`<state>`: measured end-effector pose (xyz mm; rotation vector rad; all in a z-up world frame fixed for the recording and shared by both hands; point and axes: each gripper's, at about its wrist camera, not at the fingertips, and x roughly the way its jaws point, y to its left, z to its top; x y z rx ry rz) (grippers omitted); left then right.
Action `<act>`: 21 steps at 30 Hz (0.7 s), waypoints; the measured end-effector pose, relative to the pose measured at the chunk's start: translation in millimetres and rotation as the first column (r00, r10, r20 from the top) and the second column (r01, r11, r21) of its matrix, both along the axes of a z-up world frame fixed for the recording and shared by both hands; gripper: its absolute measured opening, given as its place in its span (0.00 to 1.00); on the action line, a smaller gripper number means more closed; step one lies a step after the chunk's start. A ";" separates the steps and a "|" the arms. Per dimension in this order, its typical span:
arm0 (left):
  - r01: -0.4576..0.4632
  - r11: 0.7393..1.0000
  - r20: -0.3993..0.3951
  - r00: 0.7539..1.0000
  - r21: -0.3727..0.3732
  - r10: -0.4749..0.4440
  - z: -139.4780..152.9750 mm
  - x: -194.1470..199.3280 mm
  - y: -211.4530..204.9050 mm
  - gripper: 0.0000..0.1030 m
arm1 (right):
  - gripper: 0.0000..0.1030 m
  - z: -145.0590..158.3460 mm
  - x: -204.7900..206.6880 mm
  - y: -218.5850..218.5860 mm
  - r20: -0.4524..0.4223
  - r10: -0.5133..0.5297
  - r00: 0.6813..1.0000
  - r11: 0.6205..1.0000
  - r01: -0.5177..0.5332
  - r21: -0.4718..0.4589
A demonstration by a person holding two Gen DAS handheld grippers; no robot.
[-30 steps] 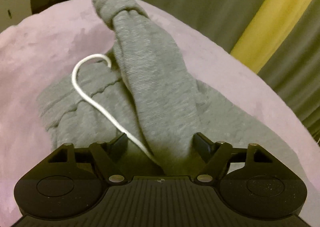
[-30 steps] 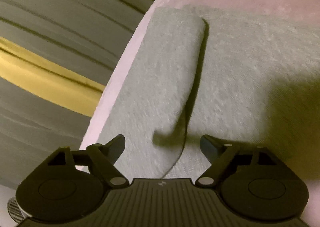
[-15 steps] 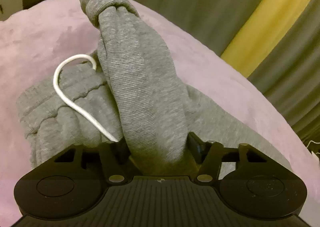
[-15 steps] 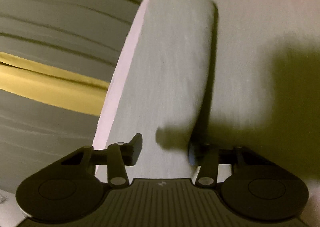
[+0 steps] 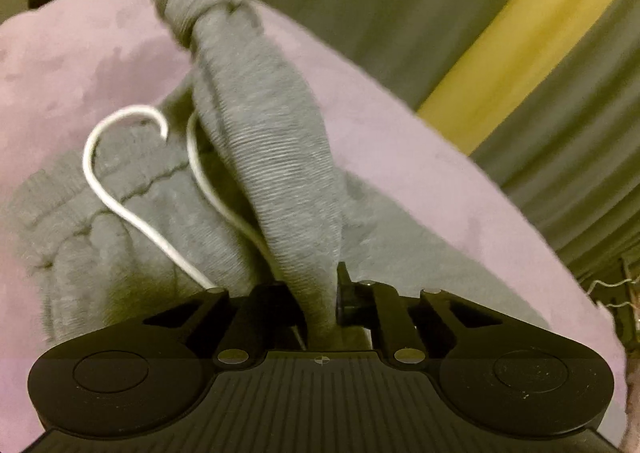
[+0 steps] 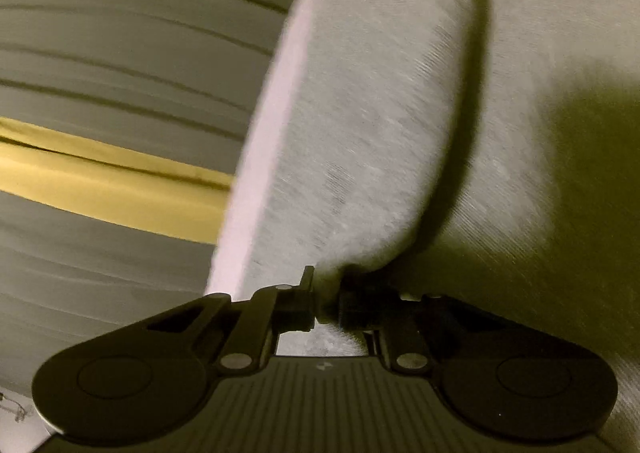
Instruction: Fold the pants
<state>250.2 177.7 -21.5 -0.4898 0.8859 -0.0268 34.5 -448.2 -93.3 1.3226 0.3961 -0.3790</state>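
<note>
Grey sweatpants (image 5: 272,157) lie on a pink bed cover (image 5: 80,65), waistband at left with a white drawstring (image 5: 104,189) looped over it. One leg runs away from me to a bunched cuff (image 5: 188,1). My left gripper (image 5: 316,305) has its jaws closing, and the near end of that leg is pinched into a narrow bunch between the pads. In the right wrist view a folded flap of the pants (image 6: 380,133) lies flat. My right gripper (image 6: 326,307) is closing too, with the near edge of the flap squeezed between its pads.
The pink cover's edge (image 6: 256,157) runs just left of the right gripper, and the bed drops off there. Grey curtains with a yellow stripe (image 5: 520,33) hang beyond the bed, and the same curtains (image 6: 100,189) fill the left of the right wrist view.
Both grippers went from wide open to closed on grey fabric. The left one bunched the leg thin, and a second strand of drawstring came into sight. The right one slid forward onto the flap's edge.
</note>
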 end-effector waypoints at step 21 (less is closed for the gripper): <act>-0.063 0.998 -0.073 0.995 0.018 0.065 18.0 -110.3 41.2 0.53 | 0.46 48.5 -102.5 -1.6 -0.212 -0.084 0.974 0.954 0.017 -0.301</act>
